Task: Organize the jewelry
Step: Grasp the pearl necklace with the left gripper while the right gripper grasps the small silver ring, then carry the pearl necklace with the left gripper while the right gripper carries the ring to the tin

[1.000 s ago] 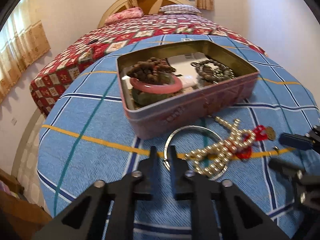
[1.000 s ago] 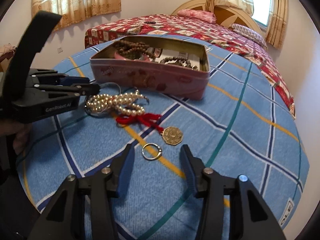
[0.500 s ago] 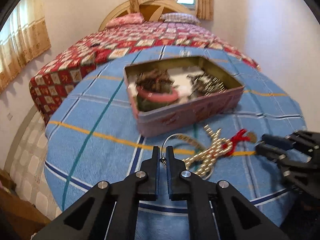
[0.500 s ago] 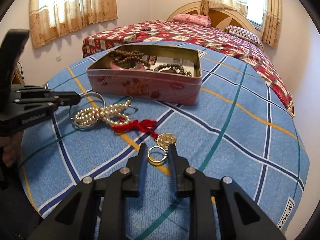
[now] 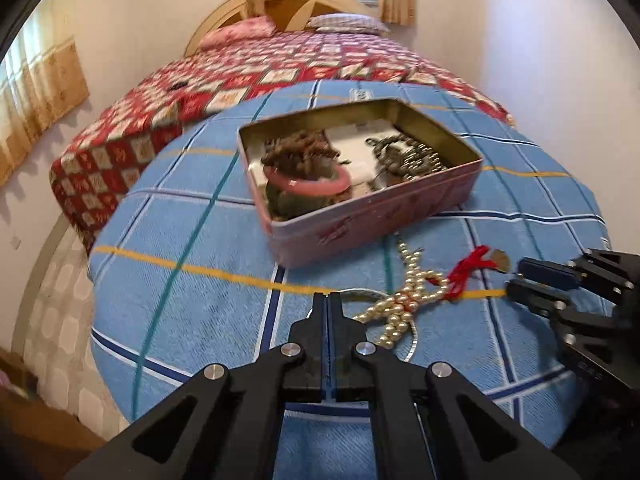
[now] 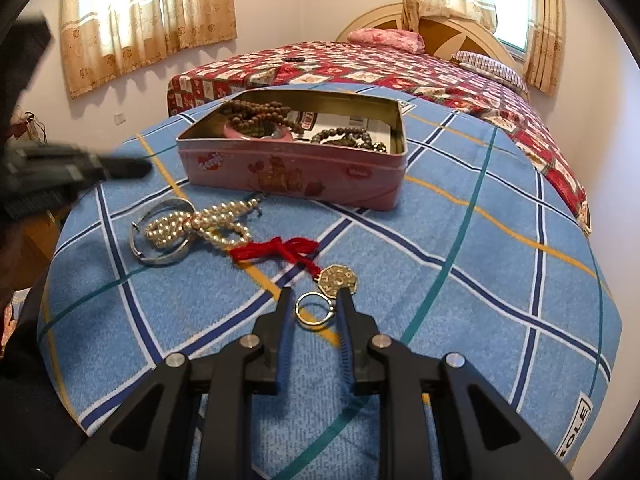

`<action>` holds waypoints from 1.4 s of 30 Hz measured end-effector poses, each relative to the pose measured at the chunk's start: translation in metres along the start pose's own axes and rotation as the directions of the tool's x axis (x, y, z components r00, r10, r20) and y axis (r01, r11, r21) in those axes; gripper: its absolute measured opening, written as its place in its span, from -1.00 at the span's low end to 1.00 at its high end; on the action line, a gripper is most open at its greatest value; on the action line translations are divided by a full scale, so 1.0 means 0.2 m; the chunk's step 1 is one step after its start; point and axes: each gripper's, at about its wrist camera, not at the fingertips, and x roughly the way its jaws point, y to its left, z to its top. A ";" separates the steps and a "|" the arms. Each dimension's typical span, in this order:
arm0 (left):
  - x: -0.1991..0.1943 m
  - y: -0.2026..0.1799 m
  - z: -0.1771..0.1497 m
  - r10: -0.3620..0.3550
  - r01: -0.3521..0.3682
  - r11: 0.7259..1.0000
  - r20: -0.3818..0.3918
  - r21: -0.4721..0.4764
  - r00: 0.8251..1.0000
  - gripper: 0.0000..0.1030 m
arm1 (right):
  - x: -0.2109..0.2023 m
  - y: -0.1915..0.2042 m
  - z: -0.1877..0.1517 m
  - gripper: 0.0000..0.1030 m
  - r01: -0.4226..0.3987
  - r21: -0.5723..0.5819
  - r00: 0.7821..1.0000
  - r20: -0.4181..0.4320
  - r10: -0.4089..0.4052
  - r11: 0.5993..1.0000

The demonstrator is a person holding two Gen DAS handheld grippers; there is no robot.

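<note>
The right gripper (image 6: 313,300) has its jaws closed in on a small silver ring (image 6: 315,310), which sits between the two fingers with its rim against their inner faces; they have narrowed within the past second. Just past the tips lies an octagonal brass coin (image 6: 339,280), tied to a red cord (image 6: 280,249). Further out and to the left, a pearl strand (image 6: 200,226) lies across a silver bangle (image 6: 160,254). Beyond them stands the open pink tin (image 6: 296,178) holding beads.

The left gripper (image 5: 327,300) is clenched on nothing, jaws together. The bangle's rim shows just right of its tips, apart from them, on the blue checked cloth (image 5: 192,304).
</note>
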 end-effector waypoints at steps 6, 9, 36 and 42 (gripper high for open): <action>-0.08 -0.07 0.00 -0.049 0.047 0.999 0.090 0.016 0.995 0.20 | 0.01 -0.01 -0.01 -0.55 -0.006 0.008 1.000 -0.012 0.006 1.000; -0.06 -0.12 0.00 -0.075 0.072 0.996 0.066 0.051 0.995 0.21 | 0.01 -0.01 -0.01 -0.55 -0.008 0.007 1.000 -0.012 0.008 1.000; -0.17 -0.12 0.08 -0.151 0.148 0.988 0.089 0.047 0.984 -0.79 | -0.06 -0.03 0.04 -0.55 -0.007 0.016 1.000 0.030 0.007 1.000; -0.16 -0.06 0.12 -0.095 0.093 0.995 0.108 0.030 0.990 -0.79 | -0.08 -0.05 0.09 -0.55 0.002 0.011 0.999 0.052 -0.003 1.000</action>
